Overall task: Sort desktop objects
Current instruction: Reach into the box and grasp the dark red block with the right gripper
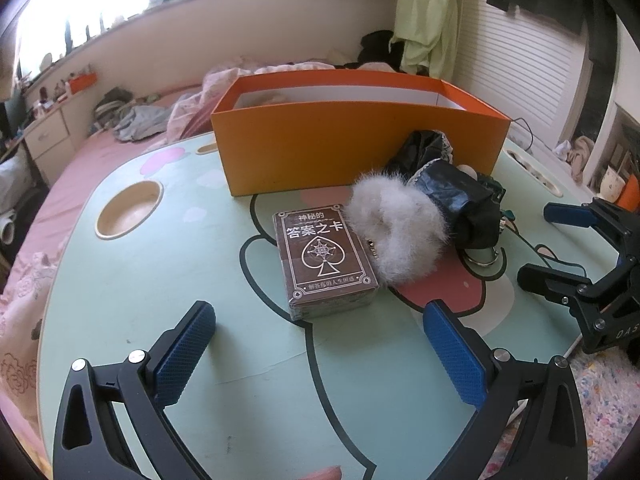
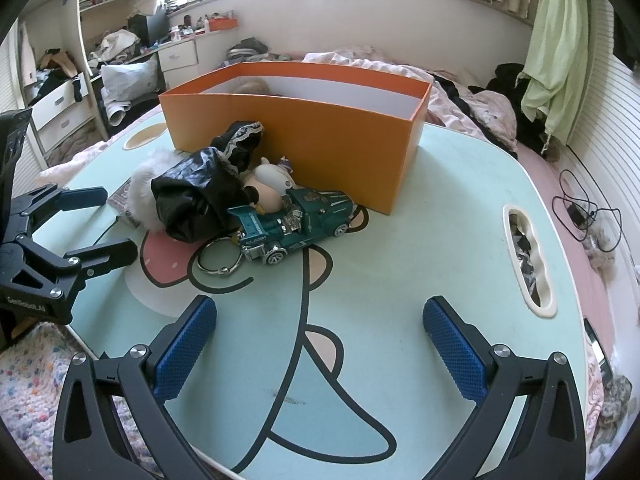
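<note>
Both pairs of blue-padded fingers are spread wide and hold nothing. Straight ahead of the left gripper (image 1: 320,344), between the lines of its two pads (image 1: 184,356), a brown card box (image 1: 326,258) lies flat on the mint-green table (image 1: 132,280), close to the fingertips but not touching them. Touching the card box on its right is a white fur piece (image 1: 394,236), and beyond that a black crumpled bundle (image 1: 460,196) with a lace edge, leaning toward the wall of an orange box (image 1: 352,144) that stands open at the back of the table.

From the right gripper (image 2: 320,344), the same heap sits ahead and off to the left of its fingers (image 2: 452,356): a teal toy car (image 2: 294,224) in front, a metal ring (image 2: 220,258) just left of the car, and a small pale plush figure (image 2: 272,184) wedged between the car, the black bundle and the orange box. Bare tabletop separates this gripper from the heap. Each gripper shows at the edge of the other's view, well apart across the table.
</note>
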The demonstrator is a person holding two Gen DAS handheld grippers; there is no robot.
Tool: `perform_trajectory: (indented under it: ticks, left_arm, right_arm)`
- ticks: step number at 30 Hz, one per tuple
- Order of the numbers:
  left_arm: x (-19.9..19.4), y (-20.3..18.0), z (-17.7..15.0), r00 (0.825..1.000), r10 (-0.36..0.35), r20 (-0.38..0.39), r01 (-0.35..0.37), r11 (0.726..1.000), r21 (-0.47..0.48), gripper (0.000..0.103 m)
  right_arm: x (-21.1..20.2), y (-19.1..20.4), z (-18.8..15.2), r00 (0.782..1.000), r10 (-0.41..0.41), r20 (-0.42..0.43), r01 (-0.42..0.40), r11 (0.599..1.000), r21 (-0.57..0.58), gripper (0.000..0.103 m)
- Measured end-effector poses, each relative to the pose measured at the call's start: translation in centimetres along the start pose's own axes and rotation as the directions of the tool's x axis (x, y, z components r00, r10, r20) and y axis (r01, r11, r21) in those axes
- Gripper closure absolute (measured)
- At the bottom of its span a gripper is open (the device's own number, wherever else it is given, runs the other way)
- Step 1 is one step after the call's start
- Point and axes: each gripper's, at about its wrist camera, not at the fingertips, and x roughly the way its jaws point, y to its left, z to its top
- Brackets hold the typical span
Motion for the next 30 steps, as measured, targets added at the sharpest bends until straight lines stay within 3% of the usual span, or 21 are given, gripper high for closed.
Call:
perform_trajectory:
  ticks: [5,9,11,13,16,18,20,25,30]
  left_arm:
    - [0.0,0.5,-0.3,1.0,-0.007,0.006,0.007,1.0,0.001,0.0]
    - [0.0,0.5,-0.4,1.0,-0.008,0.01,0.008,1.0,0.001,0.0]
    - [0.0,0.5,-0.4,1.0,-0.009,0.01,0.009,1.0,0.001,0.0]
    - [0.0,0.5,-0.4,1.0,-0.008,0.011,0.008,1.0,0.002,0.0]
    - [0.0,0.5,-0.4,1.0,-0.009,0.011,0.009,1.0,0.001,0.0]
    - [-0.1,0.5,-0.4,1.0,-0.009,0.011,0.009,1.0,0.001,0.0]
    - [0.0,0.5,-0.4,1.0,-0.009,0.012,0.009,1.0,0.001,0.0]
    - [0.0,0.4,-0.3,1.0,-0.011,0.014,0.011,1.0,0.002,0.0]
    - [0.0,0.3,-0.2,1.0,-0.012,0.017,0.012,1.0,0.001,0.0]
  right_arm:
    - [0.0,0.2,0.2,1.0,0.005,-0.012,-0.005,1.0,-0.007,0.0]
    - [-1.9,0.8,0.1,0.992,-0.096,0.079,0.098,0.995,-0.022,0.003]
    - [-3.9,0.8,0.6,0.984,-0.073,0.161,0.074,0.997,-0.005,0.003]
    - [-5.6,0.5,2.2,0.974,-0.003,0.225,-0.003,1.0,0.024,0.003]
    - [-6.4,0.6,6.1,0.967,0.06,0.247,-0.064,0.998,0.007,0.004]
    - [-6.1,0.8,9.5,0.964,0.078,0.253,-0.076,0.997,-0.015,0.013]
    - [-4.6,1.0,13.3,0.973,0.086,0.215,-0.081,0.996,-0.028,0.017]
    - [2.2,3.6,19.1,0.996,0.086,0.004,-0.086,0.991,-0.1,0.017]
    - [9.8,6.5,20.2,0.979,0.019,-0.203,-0.056,0.983,-0.175,0.017]
